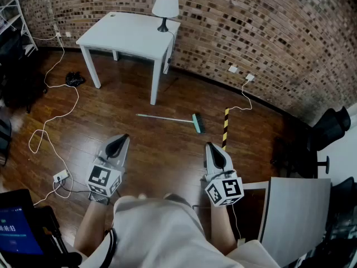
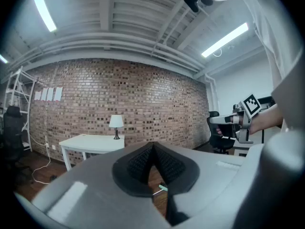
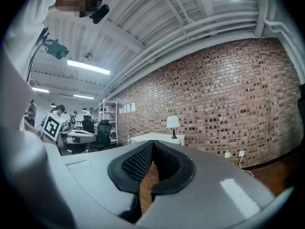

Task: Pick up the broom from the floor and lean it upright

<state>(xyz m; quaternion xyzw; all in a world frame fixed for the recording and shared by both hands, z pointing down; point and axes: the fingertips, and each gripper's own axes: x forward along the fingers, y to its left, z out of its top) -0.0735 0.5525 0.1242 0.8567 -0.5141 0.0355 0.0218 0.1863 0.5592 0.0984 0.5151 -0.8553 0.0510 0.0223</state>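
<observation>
Nearest the viewer, a grey left gripper and a grey right gripper point level over the glossy brown wooden floor, each with its jaws closed together on nothing. Well ahead, between them, a broom with a thin pale handle and teal head lies flat on the floor. Shut jaws would only nudge the slim handle, and it may roll or slip from a pinch. Beyond stands a white square desk carrying a white-shaded lamp, against a brick wall; a swinging handle could strike them, and a leaned broom may slide on the shiny boards
</observation>
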